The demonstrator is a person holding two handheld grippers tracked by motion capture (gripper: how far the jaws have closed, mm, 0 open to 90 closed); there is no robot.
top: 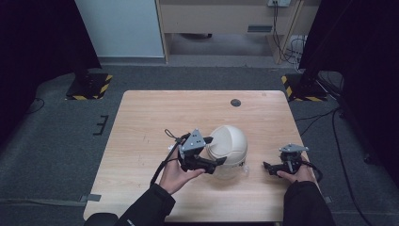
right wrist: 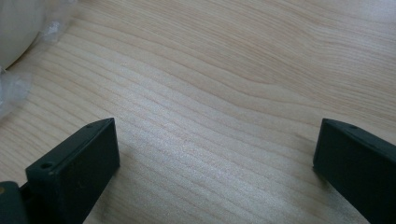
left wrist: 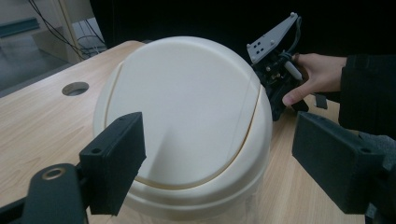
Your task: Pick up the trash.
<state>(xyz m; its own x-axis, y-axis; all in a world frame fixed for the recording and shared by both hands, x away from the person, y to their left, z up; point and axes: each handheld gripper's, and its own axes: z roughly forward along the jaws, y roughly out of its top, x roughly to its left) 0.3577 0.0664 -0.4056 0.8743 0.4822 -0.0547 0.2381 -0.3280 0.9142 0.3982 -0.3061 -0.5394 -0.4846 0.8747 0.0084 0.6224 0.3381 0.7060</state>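
A cream domed bin with a swing lid (top: 227, 149) stands on the wooden table (top: 155, 117), near its front middle. In the left gripper view the dome (left wrist: 187, 116) looms close, a curved lid seam running across it. My left gripper (top: 212, 151) is open at the bin's left side, its jaws spread wide in front of the dome (left wrist: 217, 154). My right gripper (top: 267, 166) rests low on the table to the bin's right, open, with bare wood between its jaws (right wrist: 215, 154). The bin's edge (right wrist: 14, 32) shows at the top left of the right gripper view.
A round cable hole (top: 235, 102) sits near the table's far edge. Thin clear plastic (right wrist: 11, 91) lies at the bin's base. Black stand bases with yellow-black tape (top: 89, 84) flank the far table corners on the grey carpet.
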